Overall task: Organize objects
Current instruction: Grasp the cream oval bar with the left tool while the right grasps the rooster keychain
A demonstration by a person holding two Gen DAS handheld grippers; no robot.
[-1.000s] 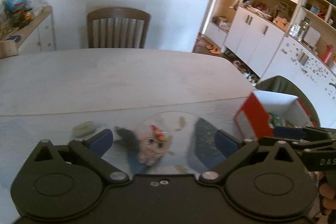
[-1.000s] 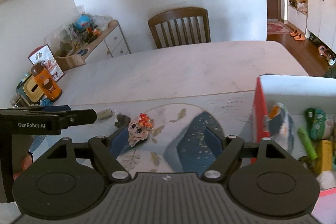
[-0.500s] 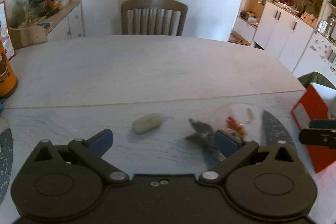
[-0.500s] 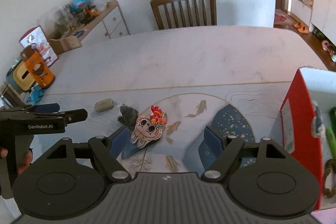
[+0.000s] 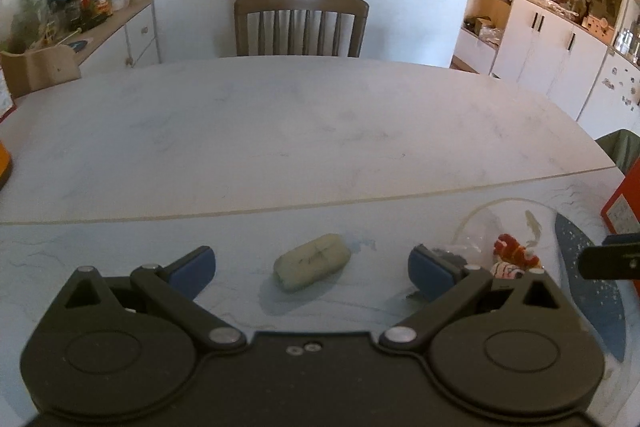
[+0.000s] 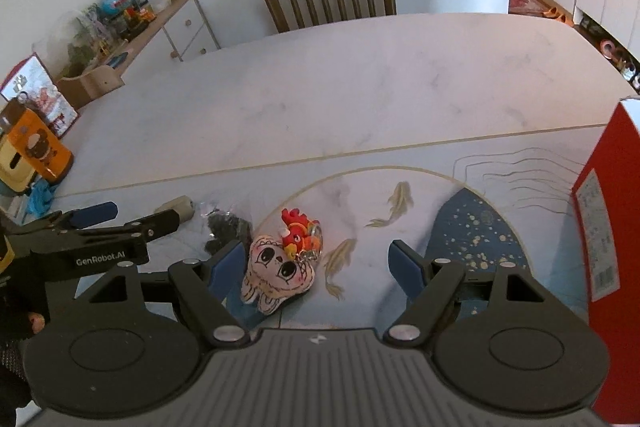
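On the pale marble-look table (image 5: 304,131) beside the red-sided cardboard box (image 6: 600,227), our left gripper (image 5: 311,264), jaws spread, brackets the pale oblong eraser-like block (image 5: 312,262); our right gripper (image 6: 316,267), likewise spread, frames the pink plush face charm (image 6: 278,273); next we close.

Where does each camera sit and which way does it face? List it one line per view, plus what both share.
Left wrist: on the left gripper, facing across the table toward the chair; its open fingers flank a pale eraser-like block.
Right wrist: on the right gripper, facing the same chair; open fingers around a plush keychain, with the left gripper and a hand at left.
Shared: chair, block, keychain, red box.
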